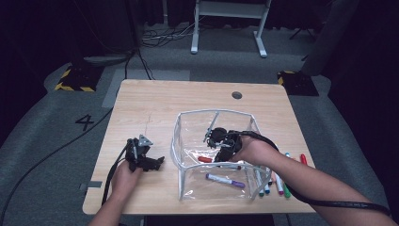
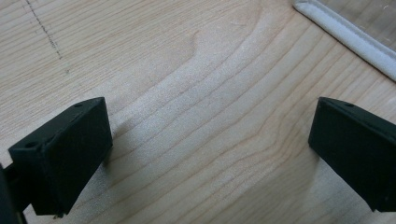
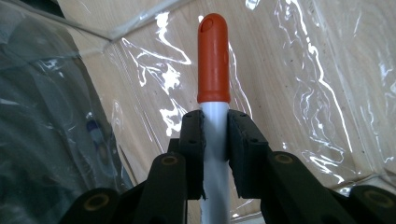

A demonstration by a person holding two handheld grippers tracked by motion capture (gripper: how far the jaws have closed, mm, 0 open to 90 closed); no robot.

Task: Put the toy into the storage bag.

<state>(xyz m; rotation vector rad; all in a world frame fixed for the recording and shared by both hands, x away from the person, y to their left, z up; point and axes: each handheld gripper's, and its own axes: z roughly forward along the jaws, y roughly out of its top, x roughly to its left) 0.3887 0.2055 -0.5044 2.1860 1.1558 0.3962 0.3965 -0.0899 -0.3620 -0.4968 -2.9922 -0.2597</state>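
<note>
At the left of the high view, the left gripper [image 1: 157, 161] lies low on the bare table [image 1: 155, 101], held in the person's left hand [image 1: 124, 176], just to the left of the pouch [image 1: 178, 136]. In the left gripper view its jaws stand wide apart with nothing between them, only wood grain below, and a strip of the pouch's white edge crosses the top right corner.

The pouch is a clear plastic one with a white rim, standing open on the middle of the table. A purple marker [image 1: 225, 180] lies flat on its near side, running left to right.

The right gripper [image 1: 220, 151] is down inside the pouch, held in the right hand [image 1: 254, 150]. Its jaws are closed on the red marker [image 3: 214, 60]. In the right gripper view the two pads press on the white barrel from either side, just below the red cap, so the cap stands clear beyond the fingertips [image 3: 194, 135] and the rest of the barrel runs back between the jaws toward the camera. The marker's long axis lies along the gripper's own line, cap end pointing away from the hand. In the high view the cap shows as a short red piece low in the pouch, pointing to the left, near the pouch floor; whether it touches the plastic I cannot tell.

Right of the pouch, a row of markers [image 1: 280, 181] lies on the table beside the right forearm.
</note>
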